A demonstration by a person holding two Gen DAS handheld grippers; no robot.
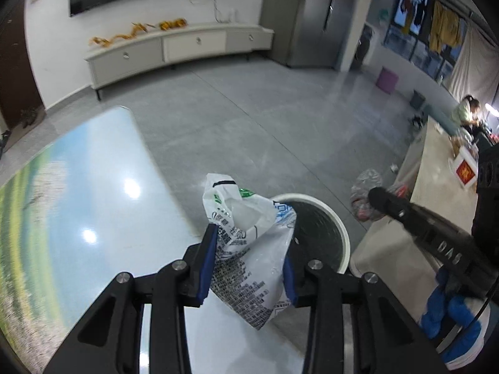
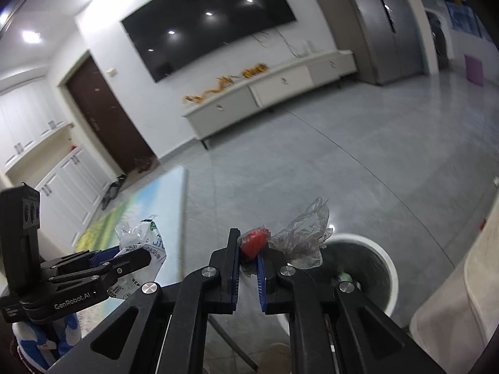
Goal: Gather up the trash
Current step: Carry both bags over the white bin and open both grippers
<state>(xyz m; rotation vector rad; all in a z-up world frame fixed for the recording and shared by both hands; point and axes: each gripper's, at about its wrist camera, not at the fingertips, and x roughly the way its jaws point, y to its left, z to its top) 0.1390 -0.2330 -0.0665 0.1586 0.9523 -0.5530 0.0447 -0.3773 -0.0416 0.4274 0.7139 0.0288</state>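
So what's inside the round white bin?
The white bin looks dark inside, with ribbed walls. One small pale green thing shows near its rim. The clear crumpled plastic and the right gripper cover the rest, so its bottom stays hidden.

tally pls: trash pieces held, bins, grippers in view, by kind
Trash held: 2, a white printed bag in the left gripper, a clear wrap with red scrap in the right gripper
Bins: 1, white-rimmed bin on the floor
Grippers: 2
Total: 5
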